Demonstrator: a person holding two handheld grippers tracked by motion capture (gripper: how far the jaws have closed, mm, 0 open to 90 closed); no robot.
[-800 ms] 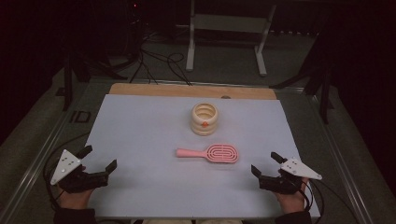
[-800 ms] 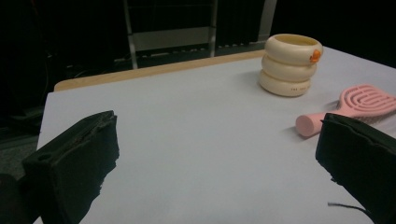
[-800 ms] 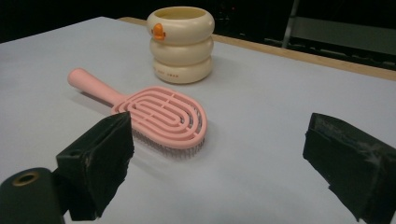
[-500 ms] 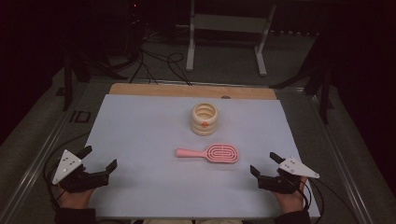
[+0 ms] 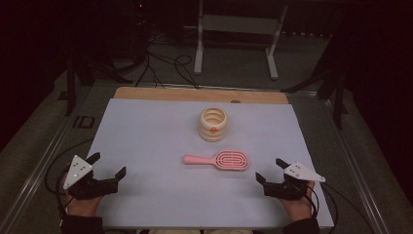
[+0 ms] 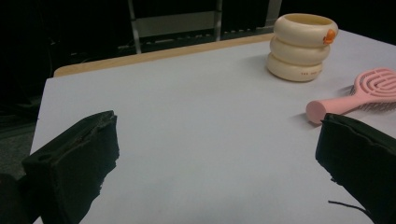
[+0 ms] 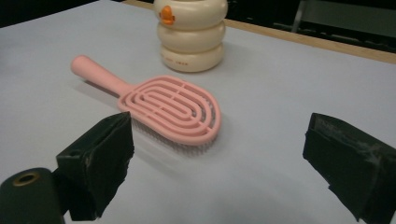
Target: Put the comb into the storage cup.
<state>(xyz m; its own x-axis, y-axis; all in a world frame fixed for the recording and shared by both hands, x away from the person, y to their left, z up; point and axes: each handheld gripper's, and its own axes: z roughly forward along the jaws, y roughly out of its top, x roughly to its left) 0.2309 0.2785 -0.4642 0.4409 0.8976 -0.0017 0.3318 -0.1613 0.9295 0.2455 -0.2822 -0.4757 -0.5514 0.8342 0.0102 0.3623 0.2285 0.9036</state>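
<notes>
Pale lilac-grey sheeting covers the table, and on it the count is short: two grippers, one hairbrush, one ribbed holder. At the far left of the high view the left gripper sits in the person's hand near the front edge, its two black jaws spread wide with nothing between them; its own view looks across bare sheet between the jaws. Right of it, near the middle of the table, lies the single pink hairbrush, flat on the sheet, its round-ended handle pointing left and its oval head to the right. The head is an open pattern of nested loops, and in the right gripper view short bristles show beneath it, facing down. Just behind the brush, apart from it, stands one cream holder shaped like three stacked rings, open at the top, with a small orange mark on its upper ring. At the far right the right gripper rests low in the other hand, jaws likewise wide apart and empty, aimed toward the brush head but well short of it. Against the earlier frames, the brush and the holder lie just where they were, and both grippers keep the same spots with the same spread.
</notes>
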